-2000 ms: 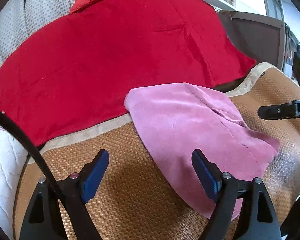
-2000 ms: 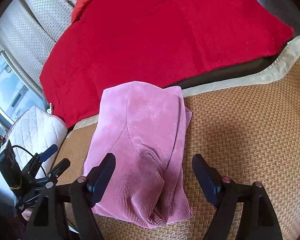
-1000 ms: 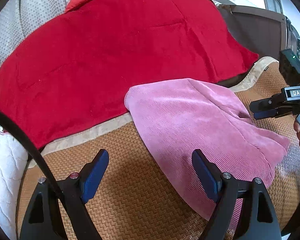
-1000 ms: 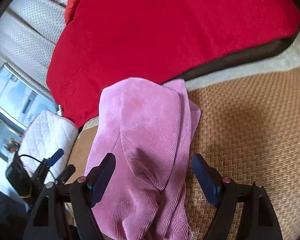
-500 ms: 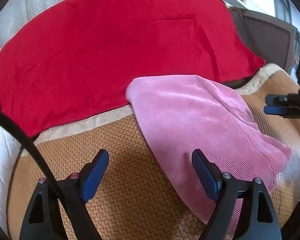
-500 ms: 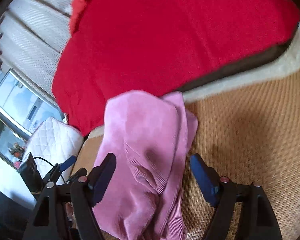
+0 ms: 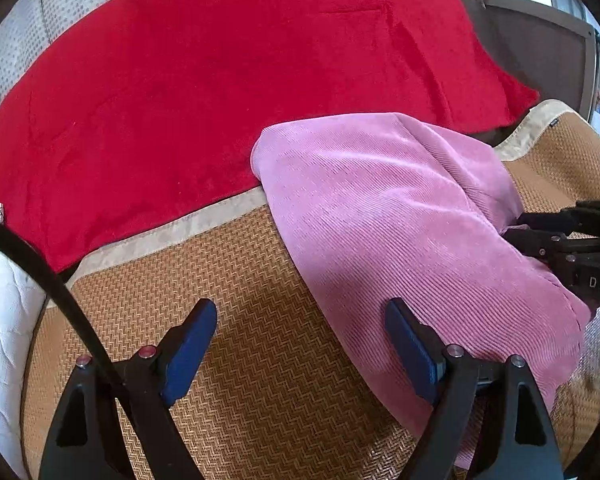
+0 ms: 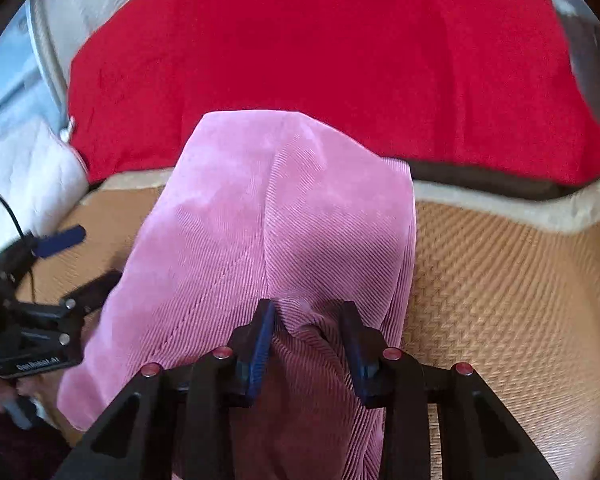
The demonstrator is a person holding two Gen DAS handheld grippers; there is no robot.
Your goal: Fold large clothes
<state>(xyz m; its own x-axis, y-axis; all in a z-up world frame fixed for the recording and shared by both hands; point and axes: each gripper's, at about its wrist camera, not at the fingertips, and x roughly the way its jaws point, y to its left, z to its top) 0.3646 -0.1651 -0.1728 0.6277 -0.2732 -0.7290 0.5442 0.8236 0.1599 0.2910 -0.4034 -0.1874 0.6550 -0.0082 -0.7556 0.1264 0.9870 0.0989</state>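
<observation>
Pink garment (image 8: 268,216) near end hidden under right claw (image 8: 307,320).

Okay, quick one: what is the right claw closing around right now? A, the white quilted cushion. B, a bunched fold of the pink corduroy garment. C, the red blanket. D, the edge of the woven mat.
B: in the right wrist view, the right claw has its jaws narrowed around a raised fold of the pink corduroy garment.
</observation>
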